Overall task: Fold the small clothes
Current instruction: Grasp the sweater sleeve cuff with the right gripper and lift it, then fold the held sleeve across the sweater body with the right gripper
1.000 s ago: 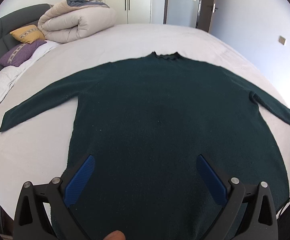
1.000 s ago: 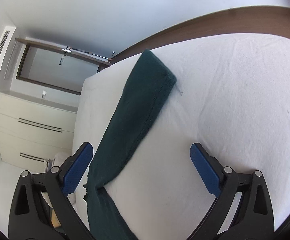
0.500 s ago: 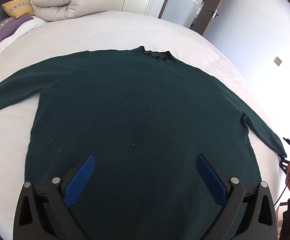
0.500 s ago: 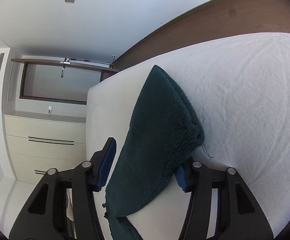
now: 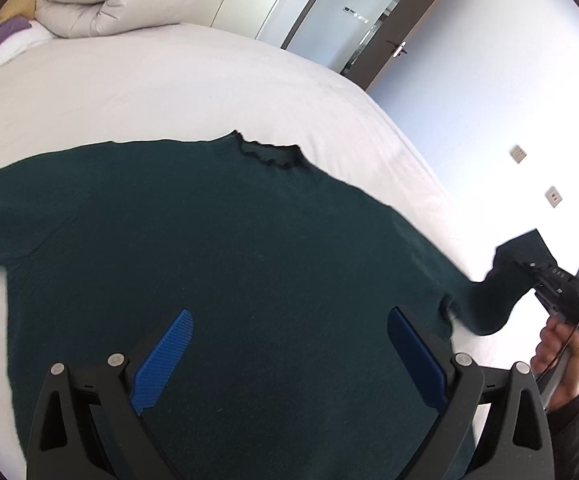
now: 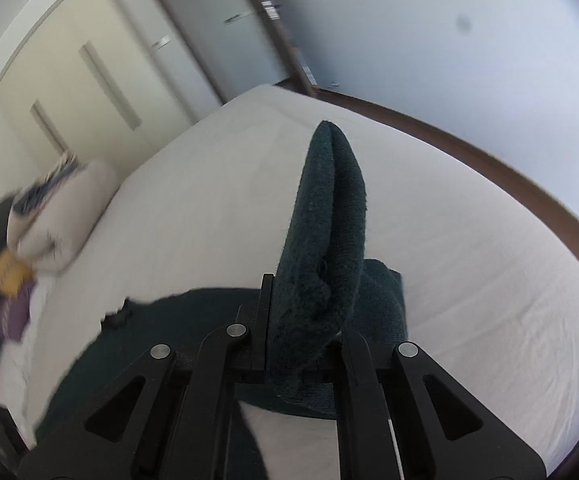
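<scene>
Right gripper has clamped sweater sleeve.

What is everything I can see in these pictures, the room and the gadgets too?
sweater: one, dark green, spread flat on the bed, its right sleeve lifted off the sheet
bed: one, white sheet, fills most of both views
duvet: one, cream, rolled up at the head of the bed
cushions: two, one yellow and one purple, beside the duvet
wardrobe: one, cream, against the far wall
door: one, pale with a dark brown frame, beyond the bed
wall sockets: two, beige, on the white wall
left tongs: black with blue pads, open above the sweater's body
right tongs: black, shut on the sleeve end
hand: one, dark sleeve, holding the right tongs
</scene>
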{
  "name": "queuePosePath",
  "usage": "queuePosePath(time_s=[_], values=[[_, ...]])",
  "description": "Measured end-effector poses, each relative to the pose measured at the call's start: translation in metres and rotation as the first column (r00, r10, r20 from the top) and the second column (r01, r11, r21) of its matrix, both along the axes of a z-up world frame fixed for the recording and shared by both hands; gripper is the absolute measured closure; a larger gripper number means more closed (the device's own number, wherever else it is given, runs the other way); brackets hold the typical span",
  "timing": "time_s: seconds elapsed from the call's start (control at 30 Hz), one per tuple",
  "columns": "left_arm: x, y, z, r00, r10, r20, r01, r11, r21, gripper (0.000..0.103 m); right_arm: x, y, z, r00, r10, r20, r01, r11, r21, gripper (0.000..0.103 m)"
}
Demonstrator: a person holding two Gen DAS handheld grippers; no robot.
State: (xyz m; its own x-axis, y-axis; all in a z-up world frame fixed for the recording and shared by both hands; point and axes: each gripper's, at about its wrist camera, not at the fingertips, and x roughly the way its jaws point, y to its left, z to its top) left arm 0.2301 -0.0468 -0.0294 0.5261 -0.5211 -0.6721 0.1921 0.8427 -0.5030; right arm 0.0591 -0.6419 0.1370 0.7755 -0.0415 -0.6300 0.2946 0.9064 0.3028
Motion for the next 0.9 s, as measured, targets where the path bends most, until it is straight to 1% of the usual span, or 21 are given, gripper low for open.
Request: queuePosePath(time_s=[0.03,0.07,0.1,0.13,0.17,0.2,0.23,0.3,0.33,0.37,0.43,0.5,0.57,0.6,0.63,0.7,0.77,0.8,0.83,0.87,0.9], values=[[0.008,-0.001,0.000,1.000,-0.020,-0.017,0.019,0.997,-0.071,0.004,0.014,0.040,0.005,0.996,0.089,-0.013,-0.090,0.992,-0.084,0.096],[0.018,-0.003,-0.001,0.998,-0.047,-0.043,0.040,0.987,-0.155,0.004,0.027,0.085,0.005,0.985,0.170,-0.034,-0.173,0.968,-0.180,0.097],[0.027,-0.006,-0.003,0.995,-0.071,-0.072,0.052,0.971,-0.234,0.004,0.035,0.122,0.001,0.973,0.223,-0.054,-0.229,0.932,-0.281,0.097],[0.034,-0.009,-0.005,0.991,-0.094,-0.092,0.064,0.956,-0.285,0.004,0.041,0.152,-0.005,0.962,0.261,-0.075,-0.270,0.892,-0.364,0.097],[0.039,-0.013,-0.004,0.988,-0.116,-0.101,0.079,0.947,-0.313,0.004,0.043,0.183,-0.015,0.949,0.297,-0.103,-0.312,0.848,-0.428,0.097],[0.043,-0.017,-0.004,0.985,-0.134,-0.104,0.093,0.941,-0.327,0.004,0.042,0.209,-0.027,0.937,0.323,-0.135,-0.347,0.810,-0.472,0.097],[0.047,-0.021,-0.003,0.983,-0.150,-0.106,0.108,0.938,-0.329,0.004,0.028,0.236,-0.040,0.927,0.339,-0.159,-0.372,0.783,-0.499,0.097],[0.053,-0.028,-0.003,0.975,-0.188,-0.114,0.138,0.927,-0.349,0.003,0.028,0.262,-0.060,0.911,0.358,-0.205,-0.411,0.741,-0.531,0.097],[0.058,-0.030,-0.007,0.970,-0.203,-0.132,0.139,0.913,-0.383,0.003,0.029,0.272,-0.069,0.907,0.357,-0.223,-0.419,0.717,-0.556,0.097],[0.063,-0.032,-0.011,0.966,-0.212,-0.149,0.134,0.901,-0.413,0.003,0.010,0.289,-0.077,0.905,0.355,-0.236,-0.424,0.698,-0.577,0.097],[0.072,-0.036,-0.018,0.954,-0.243,-0.175,0.139,0.877,-0.459,0.001,0.009,0.303,-0.088,0.903,0.342,-0.258,-0.426,0.648,-0.631,0.097],[0.078,-0.035,-0.022,0.949,-0.245,-0.199,0.132,0.881,-0.455,0.001,0.009,0.311,-0.107,0.900,0.335,-0.278,-0.431,0.605,-0.669,0.097],[0.081,-0.034,-0.025,0.942,-0.257,-0.216,0.136,0.880,-0.455,0.001,-0.002,0.323,-0.116,0.898,0.331,-0.288,-0.431,0.542,-0.722,0.097],[0.084,-0.037,-0.024,0.939,-0.265,-0.218,0.144,0.880,-0.452,0.001,0.001,0.330,-0.121,0.898,0.330,-0.292,-0.431,0.519,-0.738,0.097],[0.086,-0.041,-0.024,0.937,-0.272,-0.220,0.154,0.885,-0.440,0.000,0.006,0.339,-0.128,0.897,0.328,-0.298,-0.432,0.503,-0.749,0.097],[0.091,-0.049,-0.028,0.928,-0.285,-0.239,0.168,0.894,-0.415,0.002,0.015,0.335,-0.132,0.896,0.329,-0.299,-0.432,0.491,-0.756,0.097],[0.096,-0.059,-0.039,0.911,-0.309,-0.272,0.184,0.897,-0.402,0.011,0.018,0.342,-0.133,0.895,0.334,-0.296,-0.432,0.481,-0.763,0.097],[0.097,-0.064,-0.043,0.900,-0.328,-0.288,0.197,0.894,-0.402,0.029,0.027,0.333,-0.139,0.895,0.336,-0.295,-0.431,0.476,-0.767,0.097],[0.099,-0.069,-0.047,0.887,-0.346,-0.306,0.211,0.893,-0.399,0.049,0.035,0.325,-0.144,0.892,0.341,-0.296,-0.435,0.473,-0.766,0.097],[0.099,-0.069,-0.051,0.880,-0.353,-0.319,0.218,0.895,-0.389,0.059,0.035,0.326,-0.143,0.889,0.349,-0.298,-0.441,0.473,-0.763,0.097],[0.099,-0.072,-0.052,0.876,-0.361,-0.320,0.228,0.895,-0.383,0.083,0.037,0.328,-0.143,0.884,0.357,-0.301,-0.449,0.473,-0.758,0.097]])
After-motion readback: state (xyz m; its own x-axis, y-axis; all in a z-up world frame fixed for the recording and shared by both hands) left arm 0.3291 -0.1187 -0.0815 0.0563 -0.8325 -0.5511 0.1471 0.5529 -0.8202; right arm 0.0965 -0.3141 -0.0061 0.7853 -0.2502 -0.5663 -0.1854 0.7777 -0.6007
